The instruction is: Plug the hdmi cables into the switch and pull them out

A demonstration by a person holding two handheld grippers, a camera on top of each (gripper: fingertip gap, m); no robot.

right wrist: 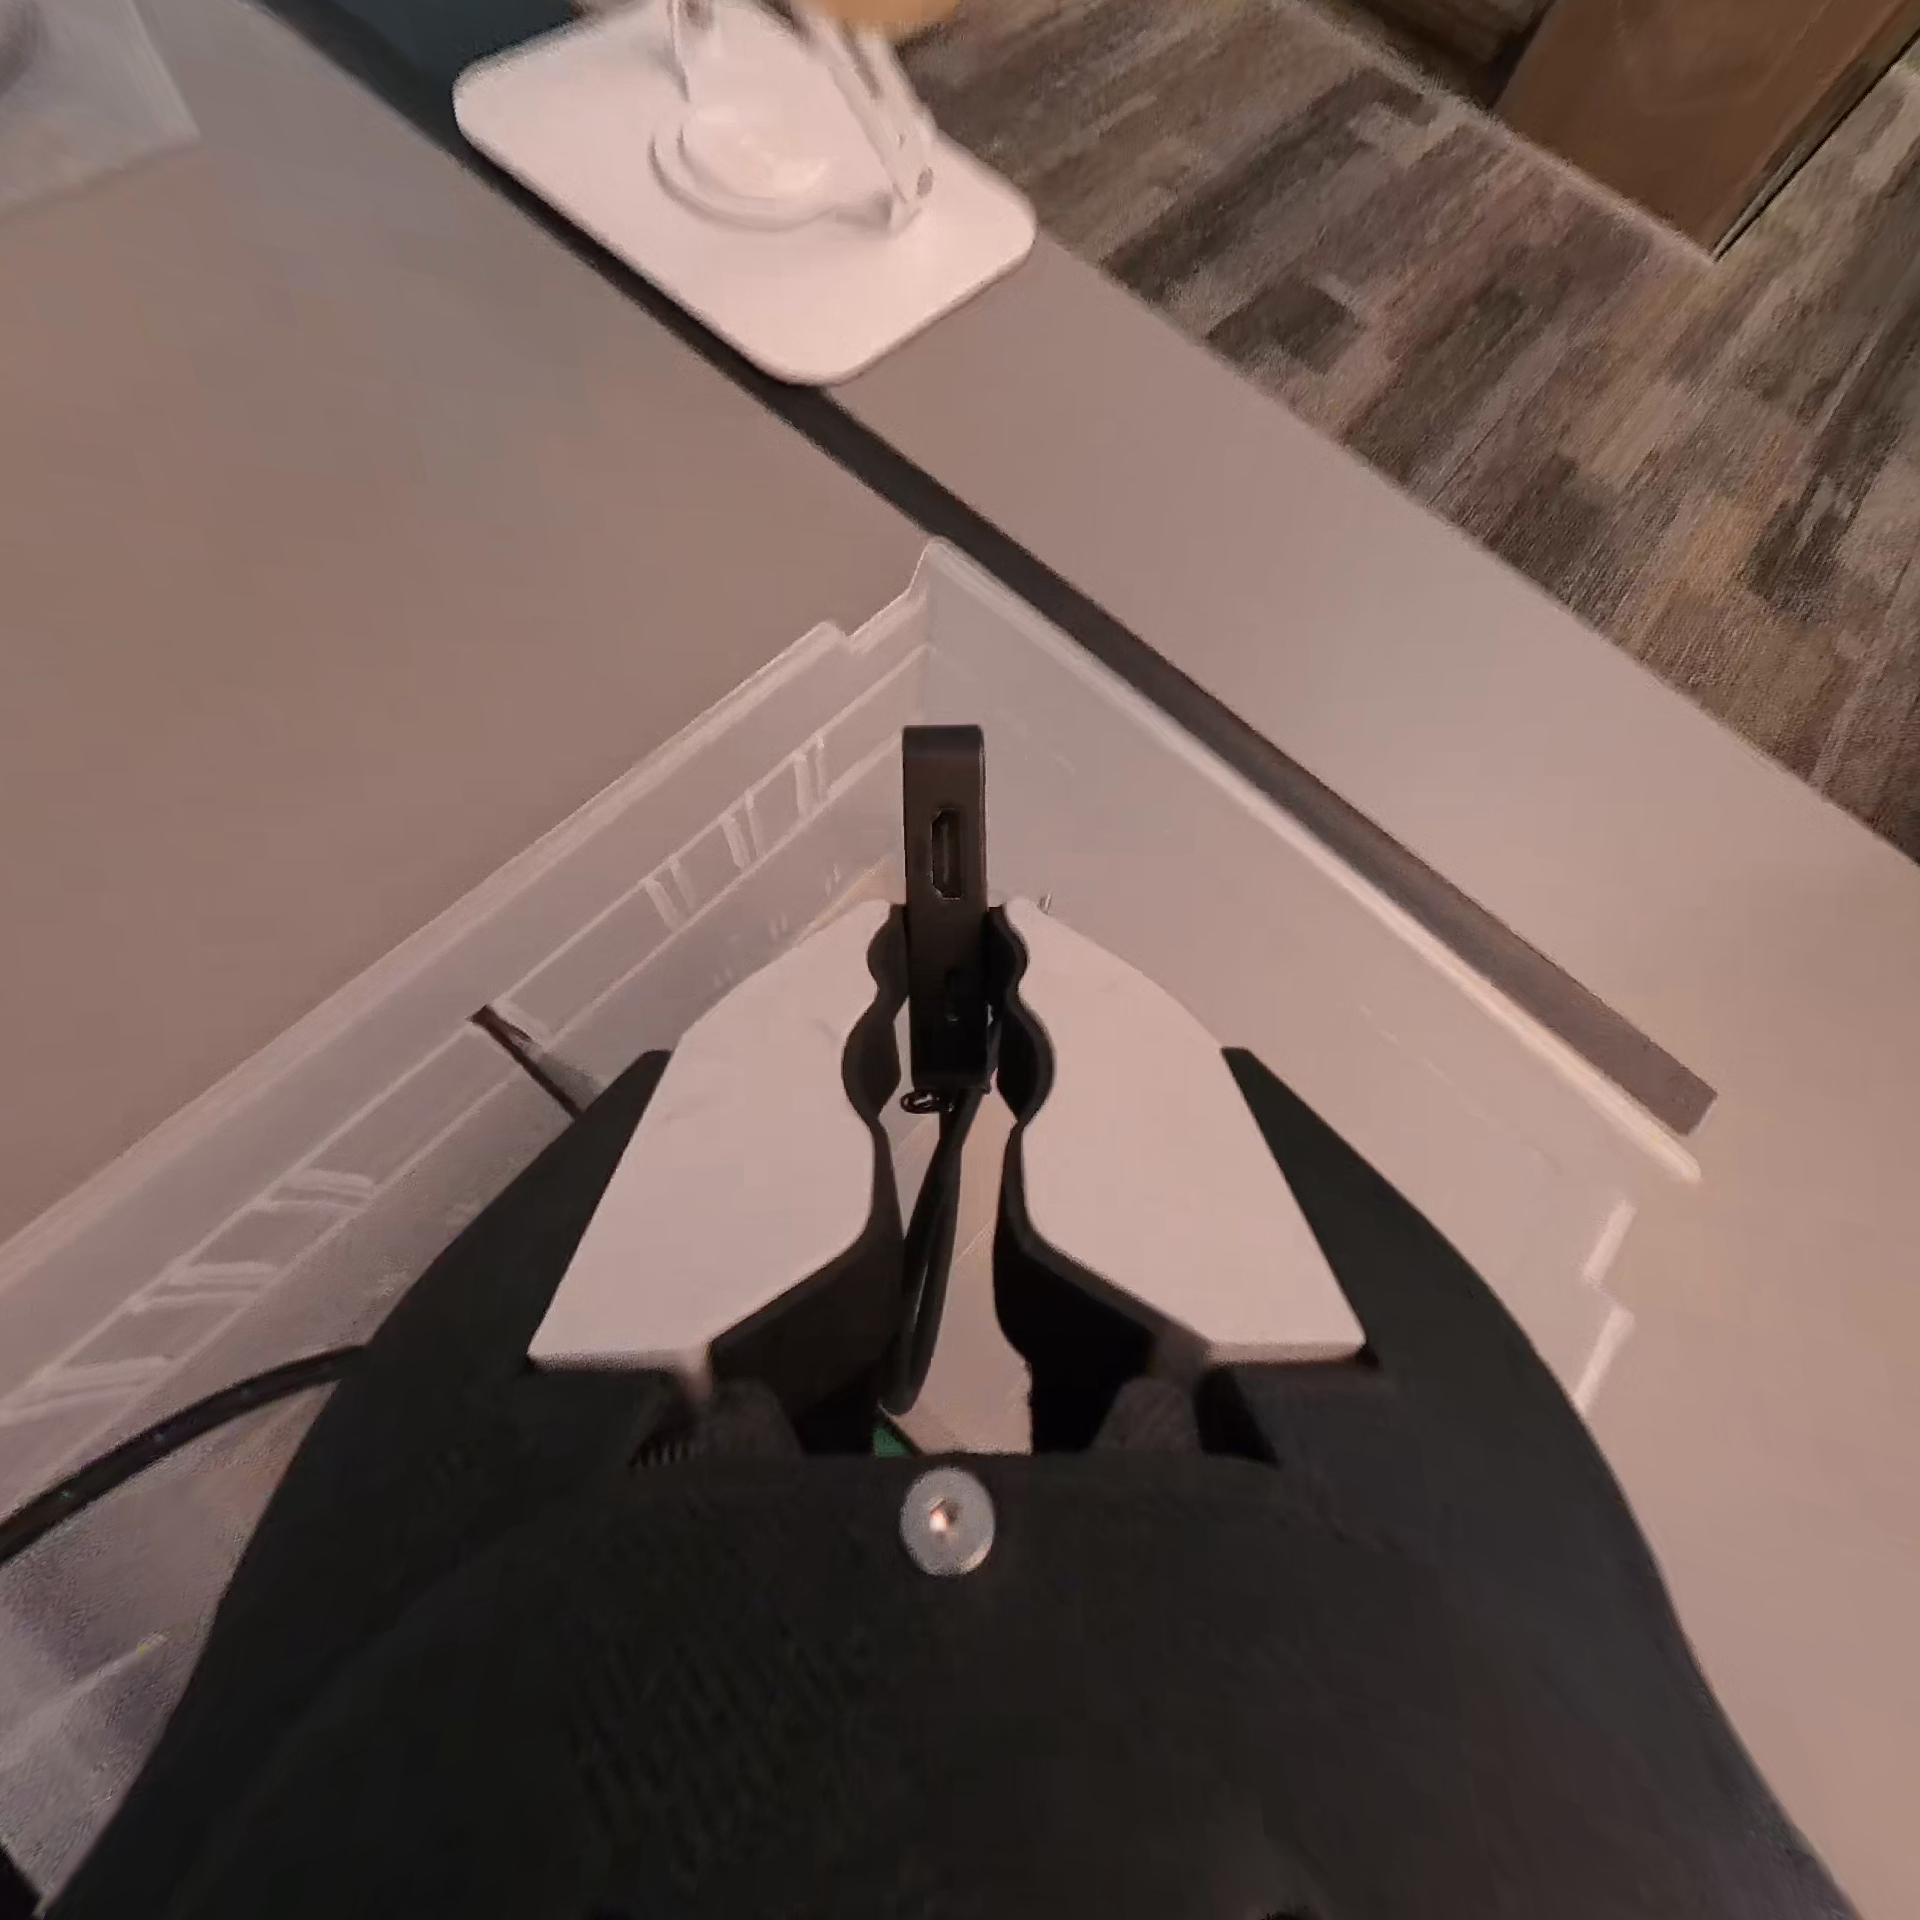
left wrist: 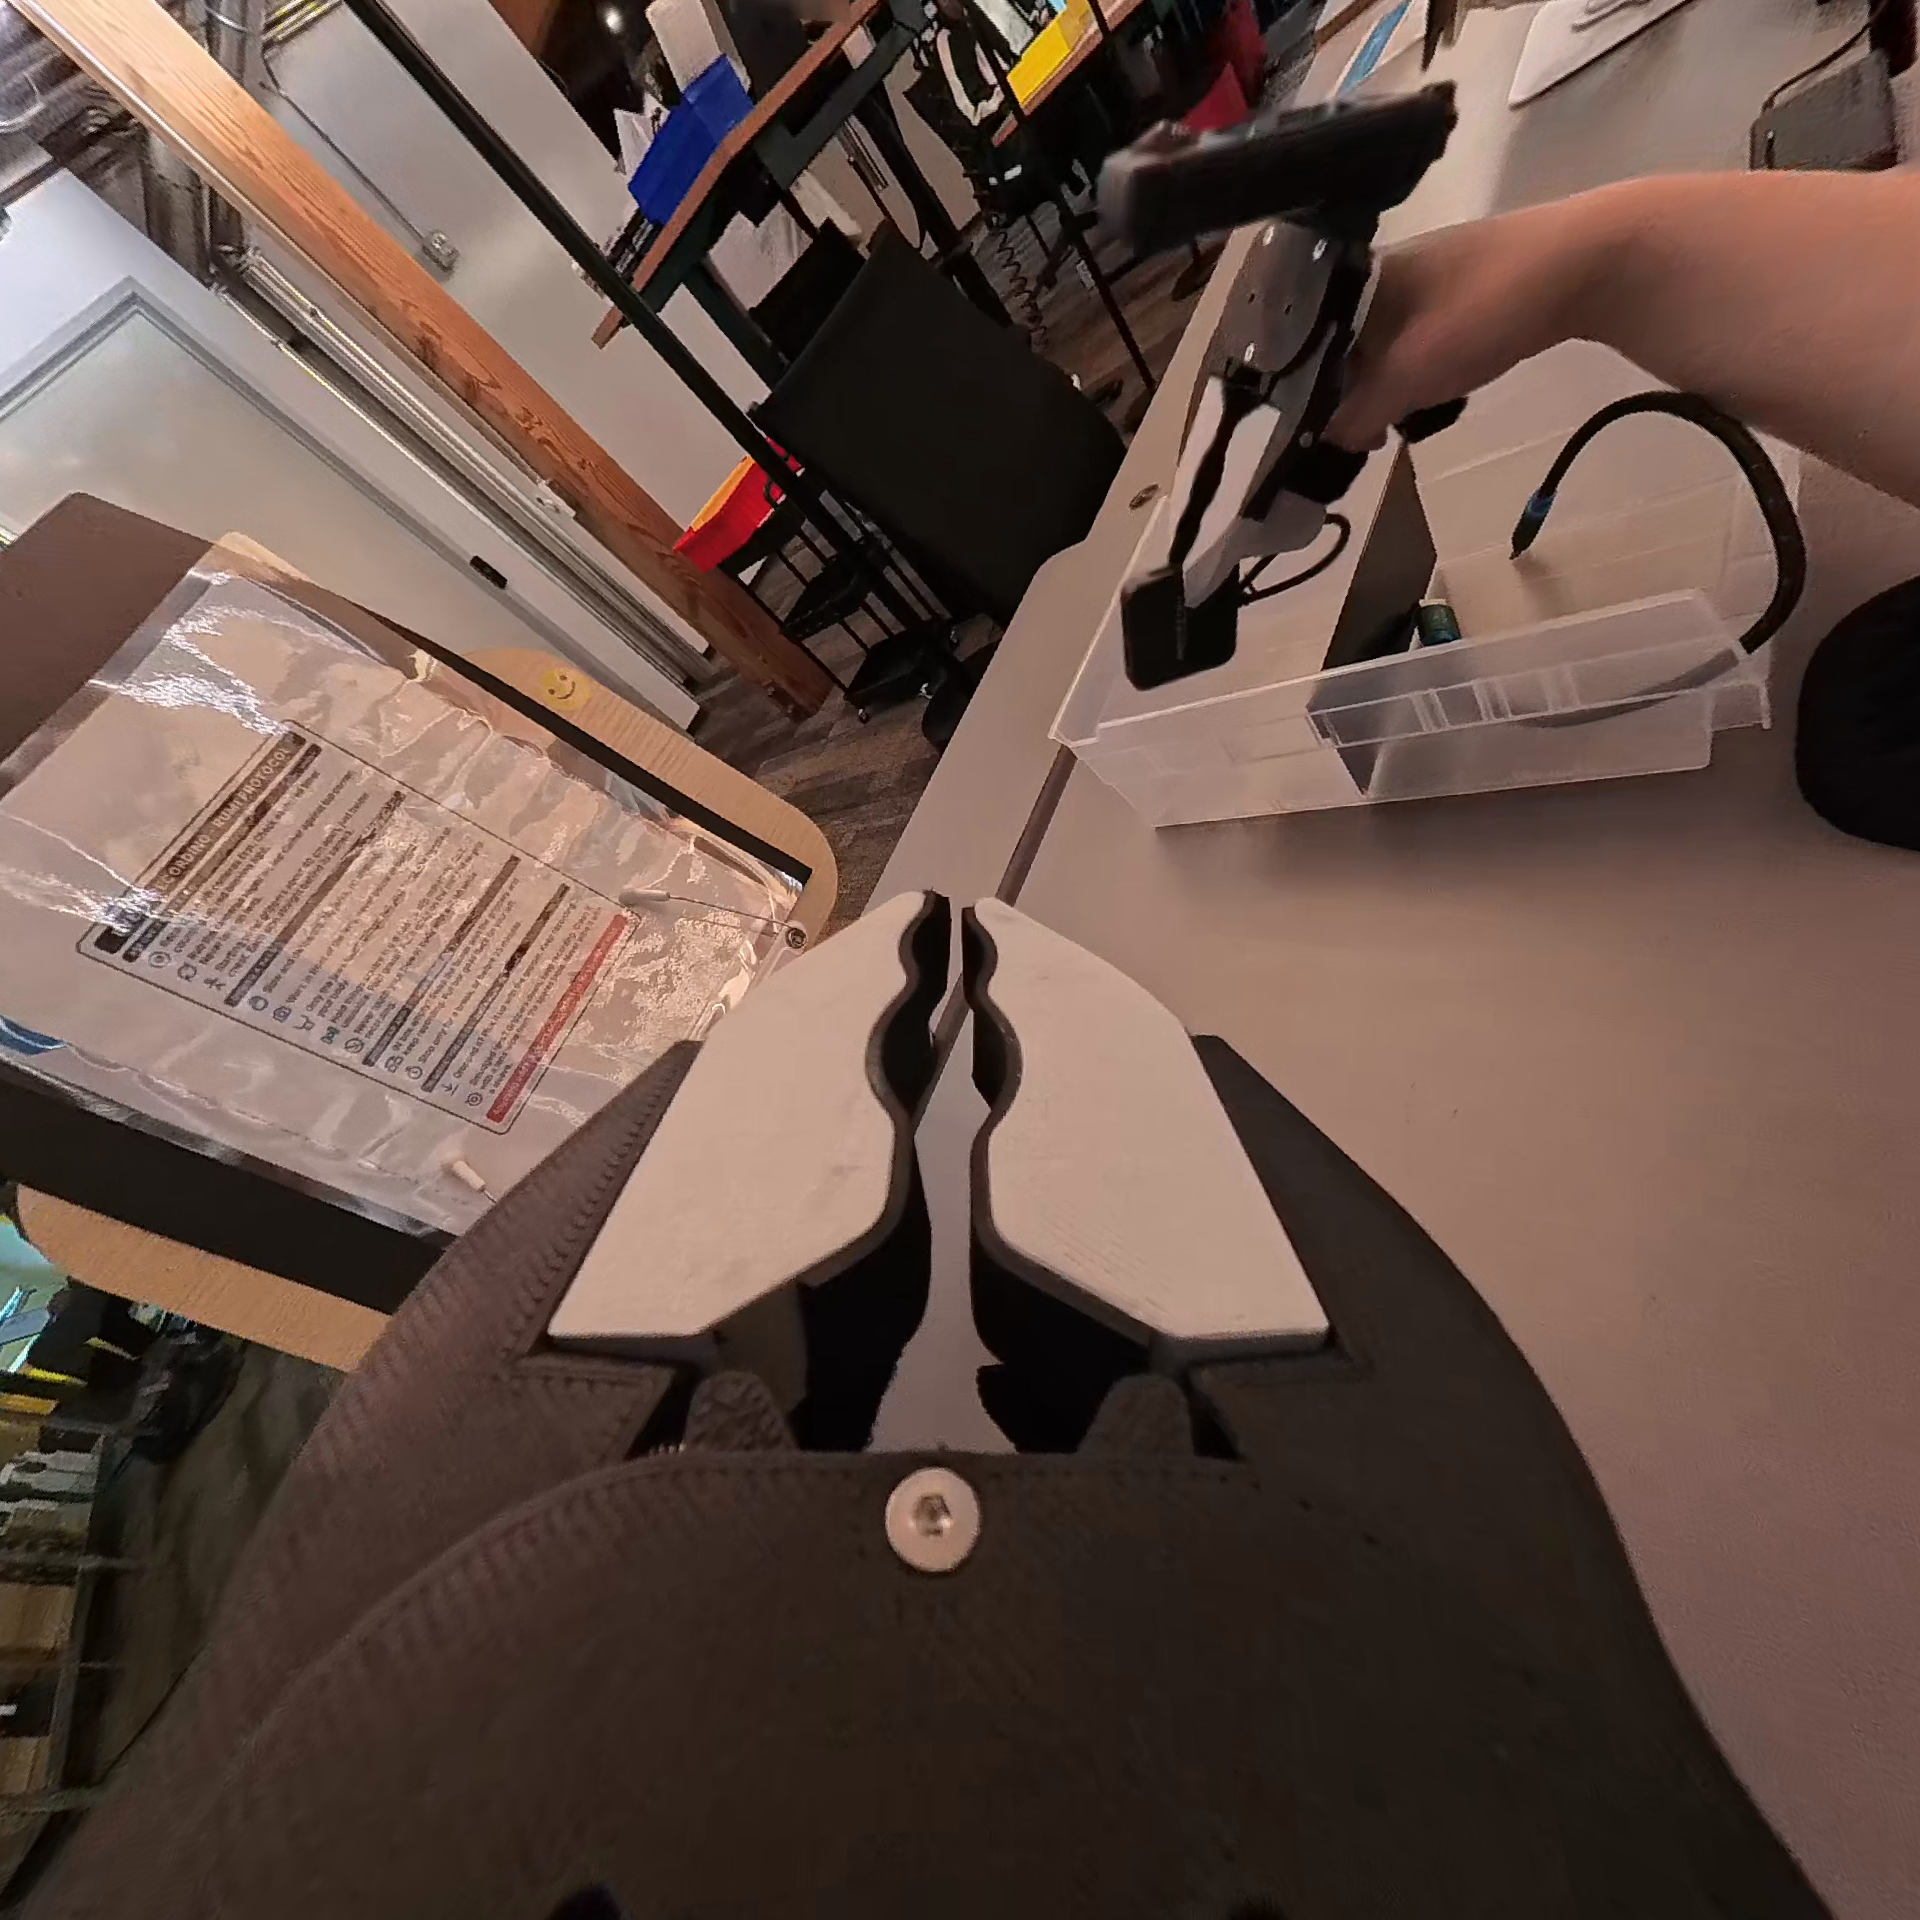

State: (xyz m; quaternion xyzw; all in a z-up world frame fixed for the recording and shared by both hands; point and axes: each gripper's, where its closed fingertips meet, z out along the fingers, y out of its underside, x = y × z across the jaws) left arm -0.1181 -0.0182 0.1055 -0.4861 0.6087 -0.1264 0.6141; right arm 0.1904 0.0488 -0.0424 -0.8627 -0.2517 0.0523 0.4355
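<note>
My right gripper (right wrist: 948,920) is shut on the black HDMI switch (right wrist: 943,831), a small flat box seen edge-on with a port facing me; a thin black wire hangs from it between the fingers. It is held above the clear plastic bin (right wrist: 727,831). In the left wrist view the right gripper (left wrist: 1195,582) holds the switch (left wrist: 1179,632) over the bin (left wrist: 1226,748), gripped by a person's hand. A thick black HDMI cable (left wrist: 1766,520) arcs out of the bin, its plug end (left wrist: 1532,525) hanging free. My left gripper (left wrist: 956,920) is shut and empty above the grey table (left wrist: 1455,1143).
A plastic-sleeved printed sheet (left wrist: 343,914) lies on a stand at the left. A white square base with a clear stand (right wrist: 758,197) sits at the table's far edge. A black rounded object (left wrist: 1860,717) is at the right. Carpet (right wrist: 1507,260) lies beyond the table.
</note>
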